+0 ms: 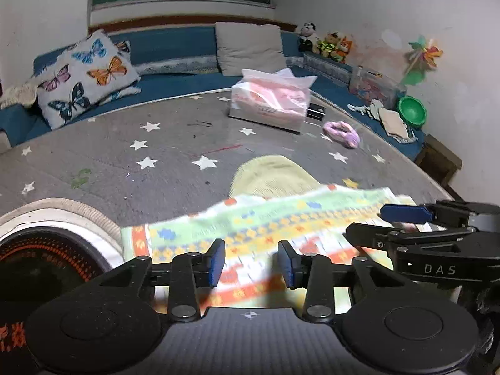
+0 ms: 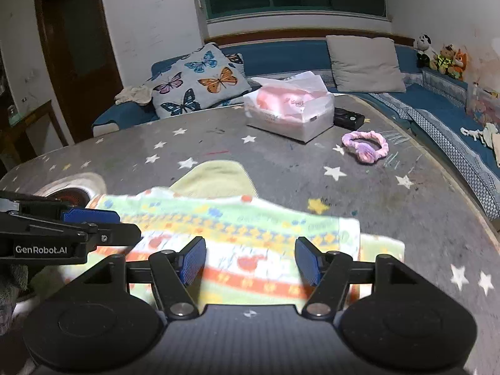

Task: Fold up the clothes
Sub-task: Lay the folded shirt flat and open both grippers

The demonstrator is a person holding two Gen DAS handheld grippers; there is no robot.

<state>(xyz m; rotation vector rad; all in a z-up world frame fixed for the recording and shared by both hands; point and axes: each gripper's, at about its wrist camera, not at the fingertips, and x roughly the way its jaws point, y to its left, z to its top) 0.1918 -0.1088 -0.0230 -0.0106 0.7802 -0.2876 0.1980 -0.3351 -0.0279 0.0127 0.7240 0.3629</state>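
The patterned knit garment (image 1: 256, 234) is lying near the bench's (image 1: 93, 162) front edge, its pale yellow-green part (image 1: 272, 175) reaching toward the middle. The left hand-held gripper (image 1: 251, 262) and right hand-held gripper (image 2: 250, 261) are both hovering spread above it, pinching nothing. It is looking soft, light and limp, likely sagging unless taken by a hem or corner. The tissue box (image 2: 289, 115) and pink scrunchie (image 2: 365, 147) are sitting well apart toward the far edge, leaving open room between.

Bare table (image 2: 281, 162) beyond garment (image 2: 237, 228), tissue box (image 2: 289, 112), headband (image 2: 365, 147) farther back
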